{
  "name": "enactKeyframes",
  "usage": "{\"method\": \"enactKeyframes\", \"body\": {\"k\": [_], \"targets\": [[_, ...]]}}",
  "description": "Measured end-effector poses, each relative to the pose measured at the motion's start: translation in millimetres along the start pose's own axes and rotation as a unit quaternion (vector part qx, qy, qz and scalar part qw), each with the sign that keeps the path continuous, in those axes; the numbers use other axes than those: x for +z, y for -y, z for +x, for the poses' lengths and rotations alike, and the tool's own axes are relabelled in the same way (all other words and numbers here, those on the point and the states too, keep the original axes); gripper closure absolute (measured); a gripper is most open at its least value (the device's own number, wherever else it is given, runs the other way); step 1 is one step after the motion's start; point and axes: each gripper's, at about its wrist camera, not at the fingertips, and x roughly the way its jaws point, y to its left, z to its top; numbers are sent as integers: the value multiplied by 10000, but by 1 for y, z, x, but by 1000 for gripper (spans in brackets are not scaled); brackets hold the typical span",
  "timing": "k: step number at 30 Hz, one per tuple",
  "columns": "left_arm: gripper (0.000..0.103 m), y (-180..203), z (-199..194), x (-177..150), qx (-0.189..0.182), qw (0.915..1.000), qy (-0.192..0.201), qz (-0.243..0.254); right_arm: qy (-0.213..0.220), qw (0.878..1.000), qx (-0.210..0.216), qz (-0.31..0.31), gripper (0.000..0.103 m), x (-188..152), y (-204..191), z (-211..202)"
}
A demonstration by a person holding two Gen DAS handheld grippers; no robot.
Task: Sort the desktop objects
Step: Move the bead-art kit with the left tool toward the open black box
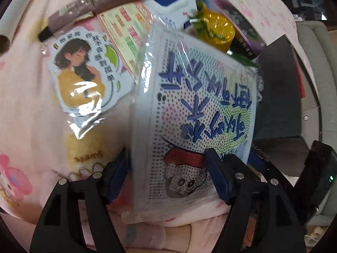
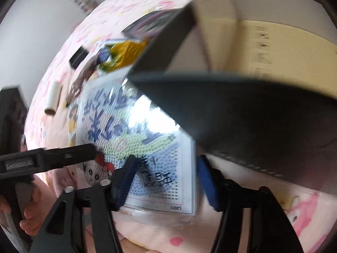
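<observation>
I see a pink cartoon-print cloth (image 1: 27,126) covering the surface, a grey upholstered seat (image 1: 316,67) at its right edge, and a plain pale wall (image 2: 31,31) behind.

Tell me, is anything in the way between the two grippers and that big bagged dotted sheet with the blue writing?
Nothing visible. The left gripper and the right gripper both stand open right over the near edge of the bagged dotted sheet, which lies on top of the pile, uncovered there. The dark box flap overhangs only its far side.

Soft daylight, glare on plastic sleeve (image 2: 151,124), motion blur, fisheye edges.
</observation>
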Motion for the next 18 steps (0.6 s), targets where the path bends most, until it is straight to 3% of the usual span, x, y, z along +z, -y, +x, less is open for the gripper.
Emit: {"method": "enactKeyframes", "body": {"k": [4,10,12,18], "targets": [[25,2,-4,-4,47,9998,172,36,89,9999,42,34,41,-5,2,-2],[38,-15,-27,-7,7,9974,683,-215,52,9982,537,279,41,-17,8,-14],[38,-16,-27,-6,28,9975,676,-216,39,9977,631,261,41,-21,8,-17],[35,-8,-13,1,133,9989,423,-171,-72,9983,387,430,41,-24,17,-2]]}}
